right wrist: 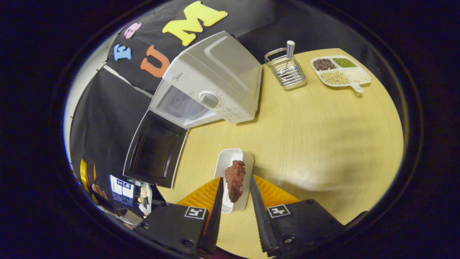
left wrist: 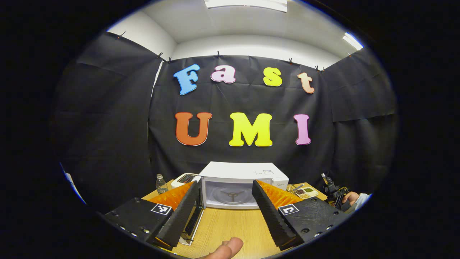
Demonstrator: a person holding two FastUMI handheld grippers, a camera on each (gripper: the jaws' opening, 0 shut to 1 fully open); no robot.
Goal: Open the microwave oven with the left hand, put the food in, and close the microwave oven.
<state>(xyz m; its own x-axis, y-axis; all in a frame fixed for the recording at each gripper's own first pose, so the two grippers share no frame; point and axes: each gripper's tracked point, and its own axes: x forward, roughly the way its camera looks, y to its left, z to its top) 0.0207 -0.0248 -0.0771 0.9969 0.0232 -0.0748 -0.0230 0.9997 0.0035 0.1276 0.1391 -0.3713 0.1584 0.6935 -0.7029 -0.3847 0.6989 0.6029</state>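
The microwave [right wrist: 215, 82] stands at the far side of the bench [right wrist: 323, 144], its door [right wrist: 154, 151] hanging wide open. Near it, the white dish [right wrist: 230, 169] of meat [right wrist: 235, 180] sits between the right gripper's [right wrist: 235, 201] jaws, which touch its sides. The left gripper's [left wrist: 224, 208] jaws are spread wide and hold nothing.

Recording booth — black cloth wall [left wrist: 107, 118], wooden table [right wrist: 323, 144], microwave [right wrist: 215, 82], office ceiling lights [left wrist: 248, 3]

wire rack [right wrist: 286, 72] beside divided bean tray [right wrist: 339, 71]; water bottle [left wrist: 161, 184]
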